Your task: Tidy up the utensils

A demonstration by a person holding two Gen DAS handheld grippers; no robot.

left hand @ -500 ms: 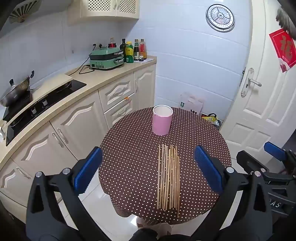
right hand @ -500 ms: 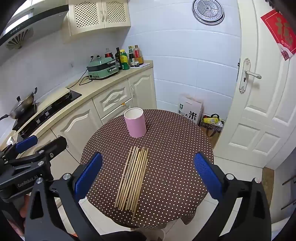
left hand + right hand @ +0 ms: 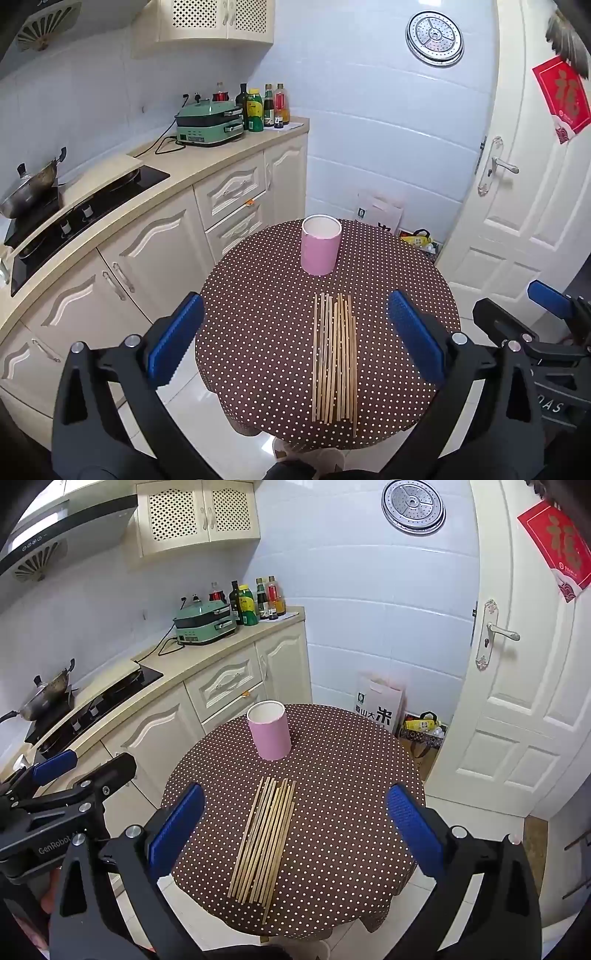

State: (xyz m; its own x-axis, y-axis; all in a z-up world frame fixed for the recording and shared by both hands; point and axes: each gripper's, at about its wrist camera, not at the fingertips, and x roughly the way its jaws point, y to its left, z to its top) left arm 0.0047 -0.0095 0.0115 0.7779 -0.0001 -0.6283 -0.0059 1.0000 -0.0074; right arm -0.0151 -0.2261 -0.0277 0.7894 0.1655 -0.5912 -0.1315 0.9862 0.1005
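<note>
Chopsticks (image 3: 334, 356) lay side by side in a loose row on the dotted surface (image 3: 258, 332), with the pink cup (image 3: 320, 244) standing upright beyond their far ends, apart from them. The left gripper (image 3: 295, 336) hung above the near edge with its fingers (image 3: 177, 339) spread wide and nothing between them; the right gripper (image 3: 295, 825) hung likewise, fingers (image 3: 413, 825) spread and empty. By the look of it no stick had yet gone into the cup. The pickup would go best if one gripper came down across a single outer stick, near its middle, closing only once the pads straddled it, since the neighbours lay touching and could be dragged along or rolled.

From the left wrist the sticks ran straight away from the camera, and the right gripper showed at the right edge. From the right wrist they slanted, and the cup's white inside showed more plainly, with the left gripper at the left edge.
</note>
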